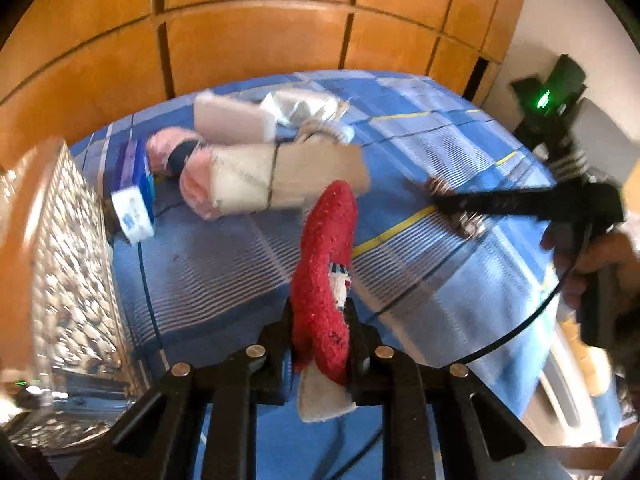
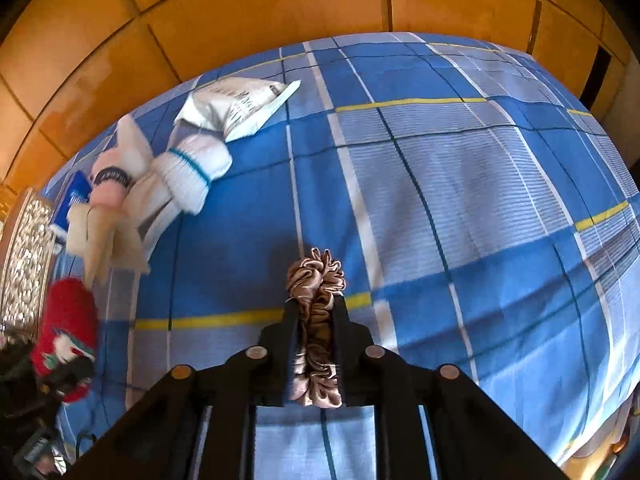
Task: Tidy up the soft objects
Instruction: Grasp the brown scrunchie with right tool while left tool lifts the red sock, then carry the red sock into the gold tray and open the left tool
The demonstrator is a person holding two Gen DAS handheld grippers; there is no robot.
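Note:
My left gripper is shut on a red fuzzy sock with a white cuff and holds it above the blue plaid bed. The sock also shows at the left of the right wrist view. My right gripper is shut on a brown satin scrunchie above the bed. It also shows in the left wrist view. A pile of soft things lies at the bed's far left: a pink roll, cream cloths, white socks.
A blue and white box lies beside the pile. A silvery plastic packet lies behind it. A glittery panel stands at the left edge. Orange wood panelling rises behind the bed.

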